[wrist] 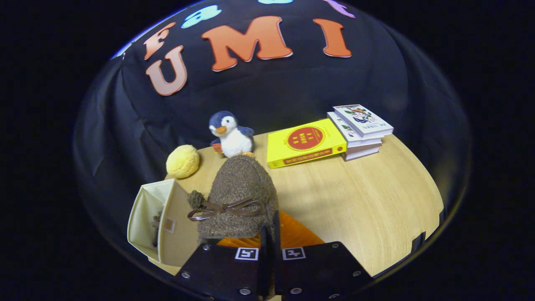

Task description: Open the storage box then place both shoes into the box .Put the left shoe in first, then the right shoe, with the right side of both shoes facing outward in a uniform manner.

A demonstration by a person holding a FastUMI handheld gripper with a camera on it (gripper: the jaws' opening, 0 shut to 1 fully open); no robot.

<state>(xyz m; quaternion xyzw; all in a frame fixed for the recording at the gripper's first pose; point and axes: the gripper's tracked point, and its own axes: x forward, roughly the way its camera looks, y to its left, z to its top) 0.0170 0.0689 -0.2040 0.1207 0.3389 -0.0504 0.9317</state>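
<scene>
In the gripper view, the gripper (270, 246) is clenched on the heel edge of a brown woolly shoe with a ribbon bow (238, 196), held above the pale wooden table (368, 200). The open cream storage box (156, 217) sits at nine o'clock, a shoe seemingly inside. Judged step: second shoe; swing left, clearing the box's flap.

Staged booth, black cloth wall (267, 96), wooden table (368, 196), books (361, 129)
</scene>
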